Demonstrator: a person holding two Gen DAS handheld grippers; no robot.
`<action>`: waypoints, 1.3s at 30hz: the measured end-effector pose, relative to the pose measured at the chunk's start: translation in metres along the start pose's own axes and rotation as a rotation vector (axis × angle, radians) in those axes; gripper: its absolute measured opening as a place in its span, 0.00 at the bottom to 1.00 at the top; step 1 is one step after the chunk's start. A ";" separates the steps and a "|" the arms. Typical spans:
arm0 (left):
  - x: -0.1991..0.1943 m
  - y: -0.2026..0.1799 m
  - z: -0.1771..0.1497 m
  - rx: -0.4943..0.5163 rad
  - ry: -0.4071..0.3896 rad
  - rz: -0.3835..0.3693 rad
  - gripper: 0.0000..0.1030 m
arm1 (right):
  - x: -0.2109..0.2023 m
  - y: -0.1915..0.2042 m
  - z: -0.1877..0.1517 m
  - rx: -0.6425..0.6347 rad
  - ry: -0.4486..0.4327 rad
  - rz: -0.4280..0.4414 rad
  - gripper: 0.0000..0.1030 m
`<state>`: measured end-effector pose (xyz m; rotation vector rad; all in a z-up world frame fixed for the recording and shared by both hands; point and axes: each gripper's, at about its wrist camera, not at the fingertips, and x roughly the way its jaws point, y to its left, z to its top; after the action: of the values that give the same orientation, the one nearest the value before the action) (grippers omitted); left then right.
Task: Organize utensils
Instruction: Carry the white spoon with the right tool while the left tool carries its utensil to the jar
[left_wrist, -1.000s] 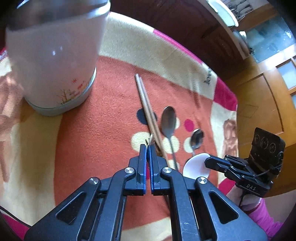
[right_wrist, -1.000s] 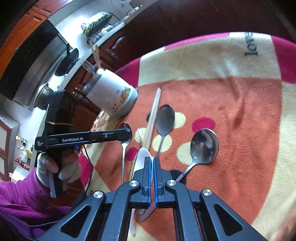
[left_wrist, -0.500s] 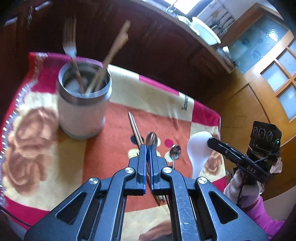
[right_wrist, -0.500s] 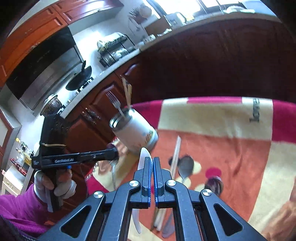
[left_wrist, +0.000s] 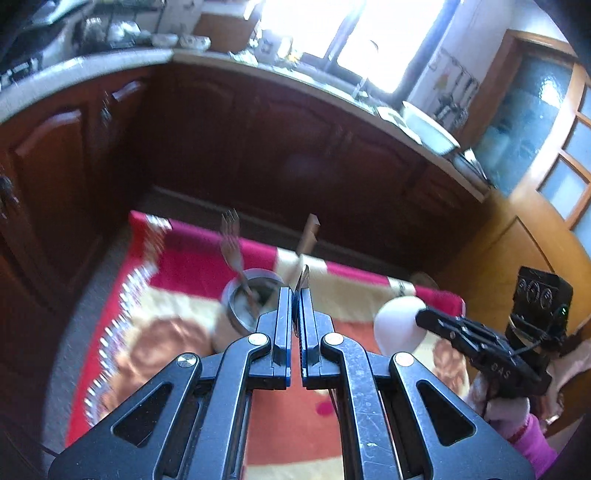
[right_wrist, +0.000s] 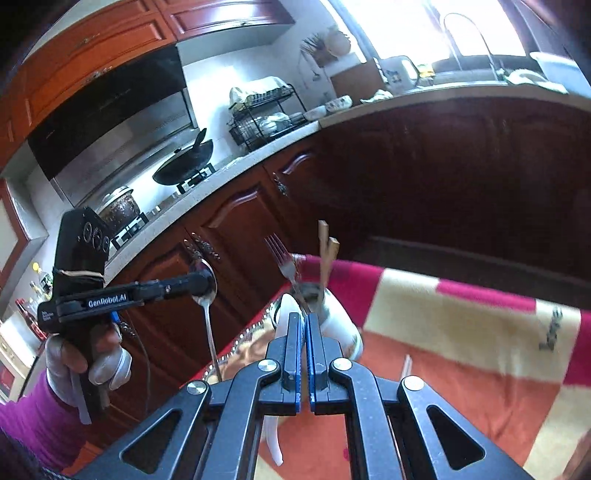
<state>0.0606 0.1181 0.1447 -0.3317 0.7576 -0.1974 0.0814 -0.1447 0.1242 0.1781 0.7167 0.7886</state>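
Note:
My left gripper (left_wrist: 296, 295) is shut on a metal spoon (right_wrist: 207, 291), held high above the table; its bowl shows edge-on in the left wrist view (left_wrist: 303, 280). My right gripper (right_wrist: 303, 321) is shut on a white ceramic spoon (left_wrist: 399, 325), also lifted; its handle hangs below in the right wrist view (right_wrist: 273, 435). The white utensil holder (left_wrist: 243, 314) stands on the cloth below, holding a fork (left_wrist: 231, 240) and wooden chopsticks (left_wrist: 308, 232). It also shows in the right wrist view (right_wrist: 336, 325).
A red, cream and orange patterned cloth (left_wrist: 147, 332) covers the table. Dark wooden cabinets (left_wrist: 258, 147) and a counter with a stove and wok (right_wrist: 184, 166) lie behind. A wooden door (left_wrist: 535, 184) is to the right.
Both grippers have risen well above the table with their spoons. The views now tilt up toward the cabinets and the holder looks smaller and farther.

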 end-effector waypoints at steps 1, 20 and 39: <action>-0.002 0.003 0.006 0.006 -0.013 0.014 0.01 | 0.003 0.003 0.004 -0.007 -0.001 0.002 0.02; 0.034 0.021 0.068 0.061 -0.108 0.185 0.02 | 0.065 0.026 0.072 -0.094 -0.053 -0.063 0.02; 0.081 0.011 0.051 0.186 -0.144 0.334 0.02 | 0.121 0.021 0.061 -0.138 -0.106 -0.184 0.02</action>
<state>0.1545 0.1166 0.1238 -0.0389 0.6358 0.0710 0.1674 -0.0382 0.1157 0.0281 0.5671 0.6448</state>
